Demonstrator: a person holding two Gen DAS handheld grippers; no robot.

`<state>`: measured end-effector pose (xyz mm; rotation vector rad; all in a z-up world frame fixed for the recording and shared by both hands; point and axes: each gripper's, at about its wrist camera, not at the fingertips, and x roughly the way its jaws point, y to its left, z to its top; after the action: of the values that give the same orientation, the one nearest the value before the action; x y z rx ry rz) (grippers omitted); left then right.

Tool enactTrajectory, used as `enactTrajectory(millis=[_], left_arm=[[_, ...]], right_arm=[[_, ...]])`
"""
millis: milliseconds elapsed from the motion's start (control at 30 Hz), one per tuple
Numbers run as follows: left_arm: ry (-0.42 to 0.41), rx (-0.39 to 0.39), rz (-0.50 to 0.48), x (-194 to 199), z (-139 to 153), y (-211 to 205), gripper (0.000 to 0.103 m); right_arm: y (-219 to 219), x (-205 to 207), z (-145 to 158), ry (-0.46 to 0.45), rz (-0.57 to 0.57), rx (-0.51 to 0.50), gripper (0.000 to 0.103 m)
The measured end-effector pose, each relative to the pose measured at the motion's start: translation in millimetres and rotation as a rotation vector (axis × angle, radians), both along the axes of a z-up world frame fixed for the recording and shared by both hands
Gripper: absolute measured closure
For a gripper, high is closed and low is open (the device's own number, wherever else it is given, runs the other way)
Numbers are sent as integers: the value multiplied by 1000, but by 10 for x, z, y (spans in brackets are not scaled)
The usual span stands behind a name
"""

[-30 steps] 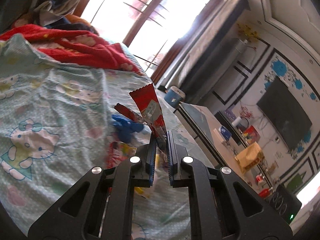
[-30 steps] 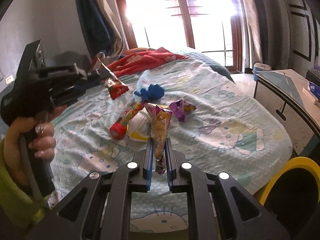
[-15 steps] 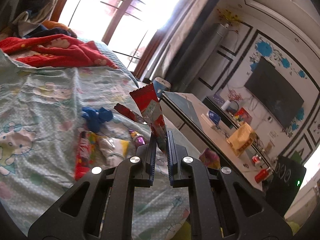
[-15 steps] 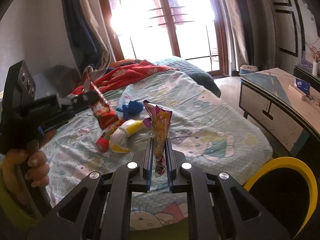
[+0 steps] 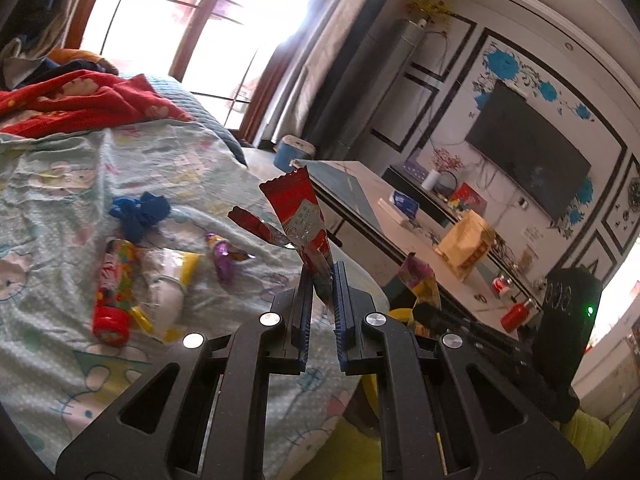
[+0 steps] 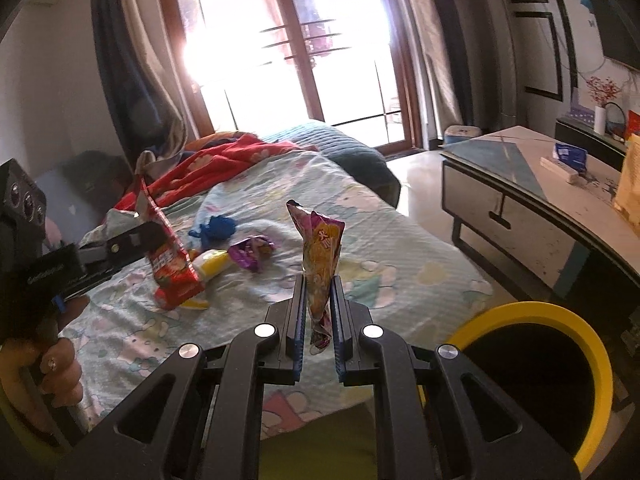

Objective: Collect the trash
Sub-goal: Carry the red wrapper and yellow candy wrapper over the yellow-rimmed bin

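While the left hand-held gripper (image 5: 322, 288) is pinching a red wrapper (image 5: 302, 216) and the right hand-held gripper (image 6: 318, 300) an orange-pink wrapper (image 6: 322, 258), neither is binned yet, the yellow-rimmed bin (image 6: 592, 344) is waiting beside the right one, and more litter is lying ahead on the bed (image 6: 400, 264).

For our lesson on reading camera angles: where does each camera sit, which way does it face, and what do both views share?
Left wrist: on the left tool, facing across the bed toward the TV wall; shows that tool gripping a red wrapper.
Right wrist: on the right tool, facing the window; shows it gripping a yellow wrapper, the yellow bin, and the person's hand.
Shared: bed, red wrapper, blue cloth.
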<state>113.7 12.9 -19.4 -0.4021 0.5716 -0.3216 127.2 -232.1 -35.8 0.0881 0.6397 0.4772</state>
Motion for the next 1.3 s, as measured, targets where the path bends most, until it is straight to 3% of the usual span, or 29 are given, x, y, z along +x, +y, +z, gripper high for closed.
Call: enactTrajectory(millis=[733, 1300], left_arm=[[18, 104, -195, -42, -127, -871, 97], [67, 144, -345, 10, -398, -1461, 97]], right_arm=[[-950, -49, -25, 4, -205, -1, 91], [-1496, -150, -267, 95, -317, 9, 91]])
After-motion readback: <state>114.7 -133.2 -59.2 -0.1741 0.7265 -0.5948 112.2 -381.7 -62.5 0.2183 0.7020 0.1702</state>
